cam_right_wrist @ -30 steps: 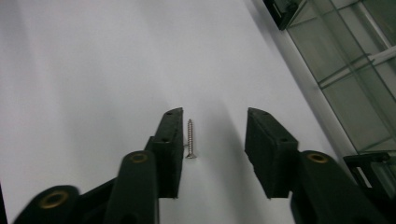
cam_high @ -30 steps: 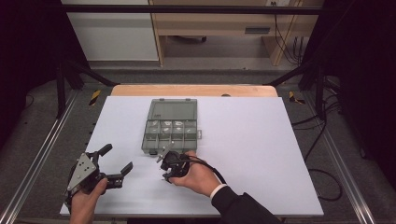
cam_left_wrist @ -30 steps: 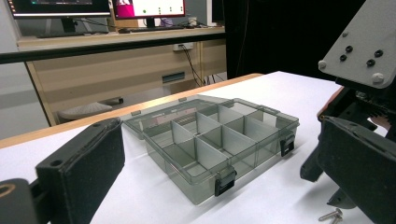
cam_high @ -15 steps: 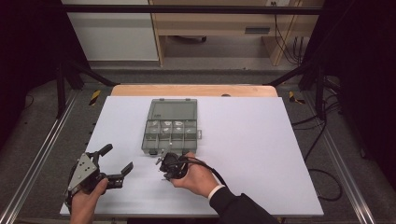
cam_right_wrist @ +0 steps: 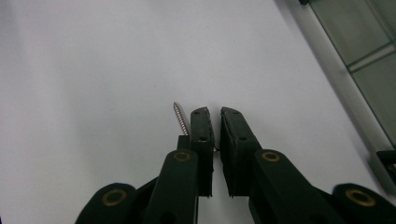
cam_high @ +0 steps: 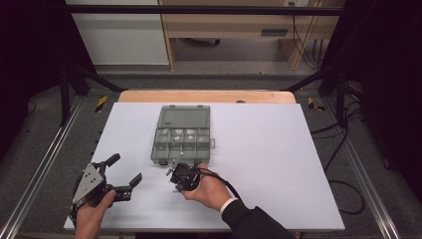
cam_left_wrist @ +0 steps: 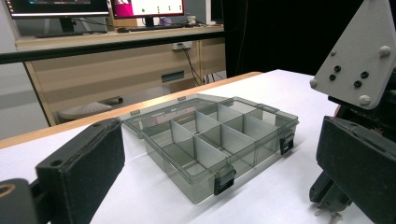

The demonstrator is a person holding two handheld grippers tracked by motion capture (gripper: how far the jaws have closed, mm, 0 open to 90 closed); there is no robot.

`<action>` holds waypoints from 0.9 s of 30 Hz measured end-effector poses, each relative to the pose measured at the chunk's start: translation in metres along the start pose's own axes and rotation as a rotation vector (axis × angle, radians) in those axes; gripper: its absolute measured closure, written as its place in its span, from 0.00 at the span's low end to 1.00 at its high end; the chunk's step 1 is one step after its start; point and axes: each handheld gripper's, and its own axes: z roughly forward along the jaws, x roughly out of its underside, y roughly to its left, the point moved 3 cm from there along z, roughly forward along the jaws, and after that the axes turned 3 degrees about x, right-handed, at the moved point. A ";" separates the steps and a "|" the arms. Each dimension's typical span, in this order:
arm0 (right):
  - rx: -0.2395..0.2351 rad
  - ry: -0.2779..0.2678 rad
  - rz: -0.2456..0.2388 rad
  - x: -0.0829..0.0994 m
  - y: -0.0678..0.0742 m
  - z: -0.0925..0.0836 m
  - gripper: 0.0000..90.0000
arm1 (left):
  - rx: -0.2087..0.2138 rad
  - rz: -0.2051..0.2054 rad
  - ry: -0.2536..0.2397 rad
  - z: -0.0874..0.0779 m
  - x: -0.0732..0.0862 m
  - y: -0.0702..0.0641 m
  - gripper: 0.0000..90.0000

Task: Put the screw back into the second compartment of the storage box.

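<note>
A grey clear compartment box (cam_high: pixel 181 132) lies open in the middle of the white table (cam_high: pixel 278 149), its lid flat behind it. Just in front of it, my right gripper (cam_high: pixel 176 178) points down at the table. Its jaws have just been closing and now stand almost together (cam_right_wrist: pixel 215 112) on a small screw (cam_right_wrist: pixel 180 119), whose threaded tip sticks out past the left jaw. My left gripper (cam_high: pixel 125 168) rests at the front left, open and holding nothing. It faces the box (cam_left_wrist: pixel 210 135) and the right gripper (cam_left_wrist: pixel 329 205).
The table's wooden far edge (cam_high: pixel 206 96) lies behind the box. Metal rails (cam_high: pixel 40 164) run along the left side, and cables (cam_high: pixel 343 149) lie on the floor to the right. One corner of the box (cam_right_wrist: pixel 369 51) lies to the right of the right jaws.
</note>
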 end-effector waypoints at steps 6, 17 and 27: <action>-0.007 -0.005 0.011 0.001 -0.001 0.000 0.98 | 0.000 0.001 -0.001 0.000 0.000 0.000 0.01; -0.004 -0.039 0.031 0.000 -0.007 -0.010 0.98 | 0.003 0.002 0.000 0.000 0.000 0.000 0.01; 0.017 -0.088 0.045 -0.008 -0.013 -0.026 0.98 | 0.005 0.003 0.001 0.000 0.000 0.000 0.01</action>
